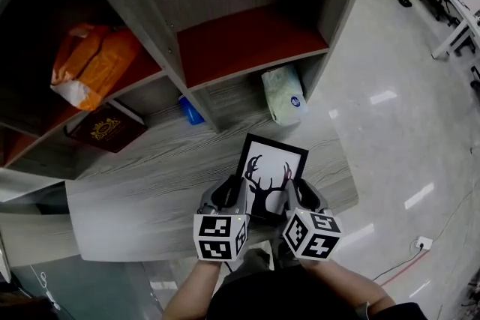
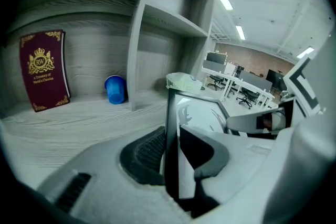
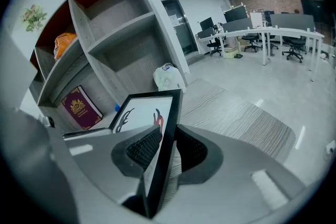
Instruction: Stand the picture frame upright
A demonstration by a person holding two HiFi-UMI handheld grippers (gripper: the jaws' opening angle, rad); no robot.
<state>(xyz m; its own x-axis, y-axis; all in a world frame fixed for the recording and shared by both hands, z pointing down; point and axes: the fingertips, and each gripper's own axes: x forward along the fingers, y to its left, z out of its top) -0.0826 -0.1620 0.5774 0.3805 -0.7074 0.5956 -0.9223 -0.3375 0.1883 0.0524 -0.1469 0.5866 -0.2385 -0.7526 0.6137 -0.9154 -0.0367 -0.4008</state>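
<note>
Black and thin, the picture frame [image 1: 271, 161] with an antler print is held over the grey wooden table [image 1: 142, 191], in front of the shelf unit [image 1: 247, 41]. It is tilted, not flat. The left claw [image 2: 170, 157] is clamped on the left edge of the frame and the right claw [image 3: 165, 149] on its right edge. Further back stand a white packet [image 1: 285, 95], a blue cup [image 1: 190, 110] and a dark red book [image 1: 105, 129] that leans on the back wall.

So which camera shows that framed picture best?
The head view: it looks down on the picture frame, showing nearly the whole antlered silhouette. Both gripper views catch it at a steep slant, partly behind their jaws.
</note>
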